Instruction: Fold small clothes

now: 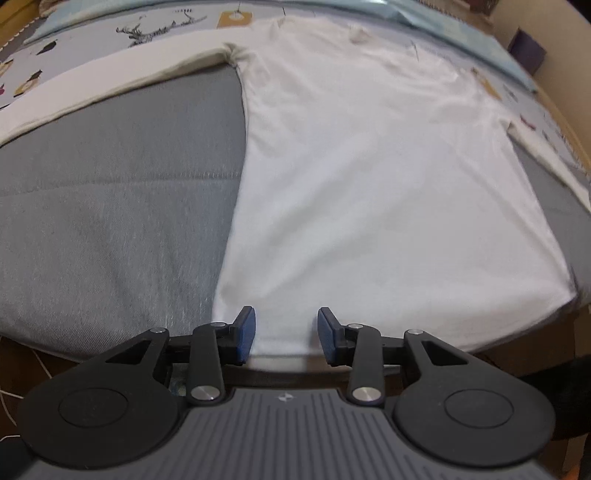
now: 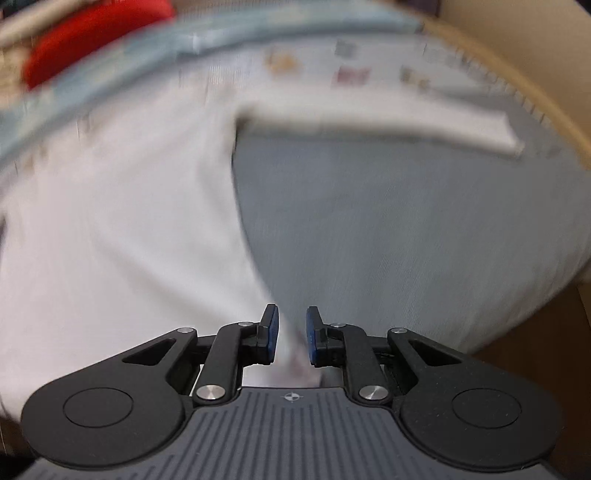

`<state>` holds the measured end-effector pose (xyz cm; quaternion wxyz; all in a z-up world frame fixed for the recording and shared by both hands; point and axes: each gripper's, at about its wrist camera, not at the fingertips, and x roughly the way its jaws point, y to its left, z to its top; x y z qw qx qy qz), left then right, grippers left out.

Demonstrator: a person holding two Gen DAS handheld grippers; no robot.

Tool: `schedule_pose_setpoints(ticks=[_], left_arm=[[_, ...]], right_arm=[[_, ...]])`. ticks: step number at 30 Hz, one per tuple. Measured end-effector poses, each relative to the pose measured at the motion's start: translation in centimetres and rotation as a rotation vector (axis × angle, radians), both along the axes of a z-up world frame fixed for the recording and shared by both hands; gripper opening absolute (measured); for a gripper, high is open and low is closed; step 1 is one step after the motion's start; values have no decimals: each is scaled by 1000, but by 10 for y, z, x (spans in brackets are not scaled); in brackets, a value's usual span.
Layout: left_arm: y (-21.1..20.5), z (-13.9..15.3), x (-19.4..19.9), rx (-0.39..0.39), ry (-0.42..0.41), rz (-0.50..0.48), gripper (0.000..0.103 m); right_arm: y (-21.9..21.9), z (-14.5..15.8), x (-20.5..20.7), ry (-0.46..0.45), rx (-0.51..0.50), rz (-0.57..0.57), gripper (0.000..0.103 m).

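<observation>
Shirt flat on bed; left gripper wide, right gripper narrower, both straddling the hem, probably to lift it.

Legible text: none. Left gripper housing and right gripper housing each carry a small round cross-hair emblem, no lettering. Far patterned sheet shows printed pictures only, a stag and tag shapes.
</observation>
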<state>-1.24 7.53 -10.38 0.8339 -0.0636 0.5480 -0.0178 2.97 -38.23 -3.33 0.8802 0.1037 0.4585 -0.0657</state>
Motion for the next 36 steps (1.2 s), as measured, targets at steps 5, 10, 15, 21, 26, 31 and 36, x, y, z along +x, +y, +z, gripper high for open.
schedule_pose_setpoints(ticks=[5, 10, 15, 21, 26, 31, 36], left_arm=[[-12, 9, 4, 1, -58, -26, 41], [-36, -12, 12, 77, 69, -91, 42], [-58, 12, 20, 88, -16, -81, 44], [-111, 75, 73, 131, -237, -125, 44], [-155, 123, 151, 130, -348, -130, 44], [-178, 130, 210, 132, -422, -163, 45], [-167, 79, 240, 105, -215, -84, 43]], right_arm=[[-52, 42, 15, -170, 33, -92, 21], [-97, 15, 14, -183, 15, -211, 22], [-136, -1, 9, -145, 203, -378, 23], [-153, -6, 13, -169, 218, -443, 8], [-161, -9, 26, -191, 229, -489, 5], [-160, -10, 37, -181, 233, -499, 7], [-171, -7, 45, -206, 222, -495, 6]])
